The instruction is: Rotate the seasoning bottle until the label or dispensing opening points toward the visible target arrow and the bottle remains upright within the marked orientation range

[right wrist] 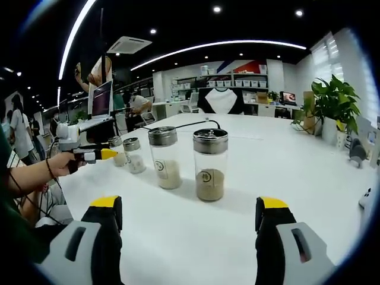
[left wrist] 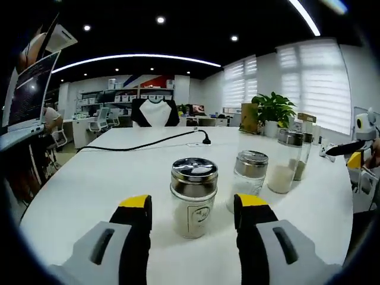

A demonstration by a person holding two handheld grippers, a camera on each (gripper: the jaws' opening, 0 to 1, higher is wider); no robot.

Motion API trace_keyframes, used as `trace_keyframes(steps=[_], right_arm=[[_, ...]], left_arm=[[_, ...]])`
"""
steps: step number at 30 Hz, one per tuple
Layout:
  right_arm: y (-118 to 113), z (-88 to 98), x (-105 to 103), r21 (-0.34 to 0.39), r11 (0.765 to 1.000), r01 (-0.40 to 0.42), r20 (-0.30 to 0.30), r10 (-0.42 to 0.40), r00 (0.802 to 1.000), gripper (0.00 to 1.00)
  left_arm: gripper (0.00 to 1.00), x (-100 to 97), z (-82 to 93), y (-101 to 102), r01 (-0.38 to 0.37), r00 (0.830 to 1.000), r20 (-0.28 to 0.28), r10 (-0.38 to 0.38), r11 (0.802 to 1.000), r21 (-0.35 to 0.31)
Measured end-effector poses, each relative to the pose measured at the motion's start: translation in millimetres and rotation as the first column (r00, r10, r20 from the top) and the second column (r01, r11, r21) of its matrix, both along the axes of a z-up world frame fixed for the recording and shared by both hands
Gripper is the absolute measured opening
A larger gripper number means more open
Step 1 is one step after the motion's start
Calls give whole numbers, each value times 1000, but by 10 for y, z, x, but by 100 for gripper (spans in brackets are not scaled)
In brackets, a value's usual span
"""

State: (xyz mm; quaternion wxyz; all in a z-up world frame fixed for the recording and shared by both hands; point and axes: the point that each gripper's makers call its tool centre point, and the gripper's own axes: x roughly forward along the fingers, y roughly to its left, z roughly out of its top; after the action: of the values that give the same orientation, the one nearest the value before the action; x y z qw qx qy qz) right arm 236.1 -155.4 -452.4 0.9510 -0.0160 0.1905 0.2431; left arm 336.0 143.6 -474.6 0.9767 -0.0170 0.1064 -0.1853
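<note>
A short glass seasoning bottle (left wrist: 193, 202) with a chrome shaker cap and pale powder stands upright on the white table (left wrist: 107, 178). Its label faces the left gripper view. My left gripper (left wrist: 193, 209) is open, and its yellow-tipped jaws flank the bottle without touching it. A second short bottle (left wrist: 249, 176) stands just behind on the right. In the right gripper view my right gripper (right wrist: 190, 206) is open over bare table, short of two tall bottles (right wrist: 165, 158) (right wrist: 210, 164). The left gripper (right wrist: 83, 151), held by a hand, sits beside the short bottles (right wrist: 133, 155).
Two tall shaker bottles (left wrist: 285, 161) stand to the right of the short ones. A black cable (left wrist: 148, 142) runs across the far table. A potted plant (left wrist: 274, 113) and a box sit at the far right. A monitor (left wrist: 29, 89) stands on the left. People sit at desks behind.
</note>
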Motion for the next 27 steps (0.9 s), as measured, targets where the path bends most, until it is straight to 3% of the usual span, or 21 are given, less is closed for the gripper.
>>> trace_keyframes(steps=[3, 4, 10, 13, 27], right_arm=[[2, -4, -2, 3, 1000, 0, -2, 0, 1000, 95], [3, -2, -1, 2, 1000, -1, 0, 1, 1000, 95], [2, -2, -2, 1, 1000, 2, 0, -2, 1000, 95], [6, -10, -4, 4, 1000, 2, -3, -2, 1000, 95], [14, -16, 1, 5, 1000, 1, -6, -1, 1000, 95]], left_arm=[[61, 30, 27, 41, -73, 997, 36, 72, 996, 45], [61, 21, 6, -3, -66, 997, 31, 64, 996, 58], [56, 81, -19, 34, -137, 991, 9, 137, 990, 17], [56, 94, -54, 14, -152, 988, -26, 151, 988, -28], [45, 166, -5, -24, -168, 986, -6, 168, 986, -14]])
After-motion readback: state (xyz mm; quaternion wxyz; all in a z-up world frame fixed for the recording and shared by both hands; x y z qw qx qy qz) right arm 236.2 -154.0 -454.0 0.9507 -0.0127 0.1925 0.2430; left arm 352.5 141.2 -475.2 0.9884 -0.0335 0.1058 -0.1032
